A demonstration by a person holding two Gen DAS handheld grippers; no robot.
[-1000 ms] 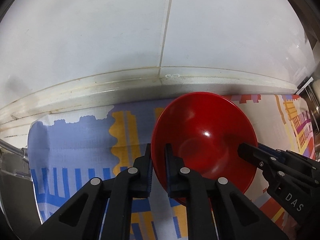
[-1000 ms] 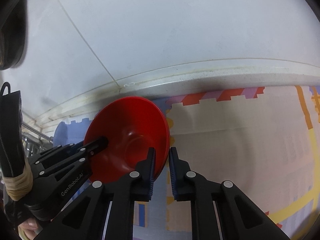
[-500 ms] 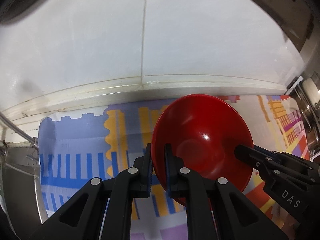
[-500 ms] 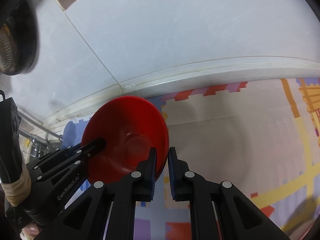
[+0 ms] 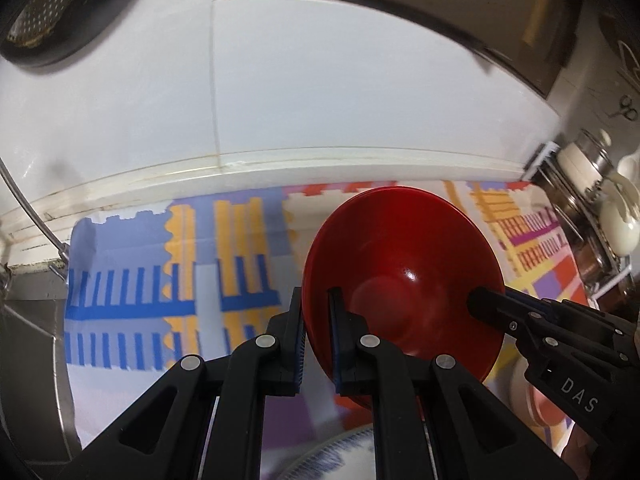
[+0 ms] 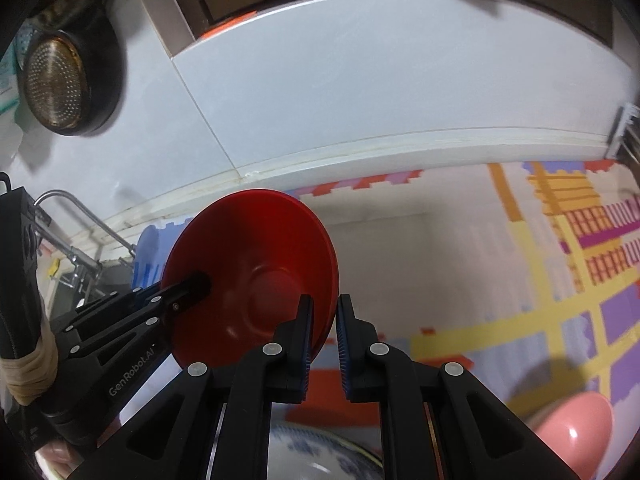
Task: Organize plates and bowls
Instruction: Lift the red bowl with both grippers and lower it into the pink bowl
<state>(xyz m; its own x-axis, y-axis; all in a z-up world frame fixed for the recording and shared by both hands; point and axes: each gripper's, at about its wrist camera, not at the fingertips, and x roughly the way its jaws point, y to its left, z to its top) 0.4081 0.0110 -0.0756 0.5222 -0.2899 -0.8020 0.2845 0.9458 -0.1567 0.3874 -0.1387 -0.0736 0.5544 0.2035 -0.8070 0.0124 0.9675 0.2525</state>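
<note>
A red bowl (image 5: 404, 276) hangs in the air above the patterned mat, held by both grippers. My left gripper (image 5: 316, 320) is shut on its left rim. My right gripper (image 6: 322, 332) is shut on its right rim; the bowl also shows in the right wrist view (image 6: 256, 276). The right gripper's fingers (image 5: 492, 306) show in the left wrist view, and the left gripper's fingers (image 6: 188, 292) in the right wrist view. A blue-patterned white plate (image 6: 320, 456) lies under the grippers. A pink bowl (image 6: 576, 428) sits at the lower right.
A colourful patterned mat (image 5: 160, 280) covers the counter up to the white tiled wall (image 5: 320, 80). A sink with a tap (image 6: 72, 208) is to the left. A rack with jars (image 5: 600, 200) stands at the right. A strainer (image 6: 56, 76) hangs on the wall.
Both grippers have lifted the red bowl up and drawn it back from the wall. The white plate and pink bowl have come into view below.
</note>
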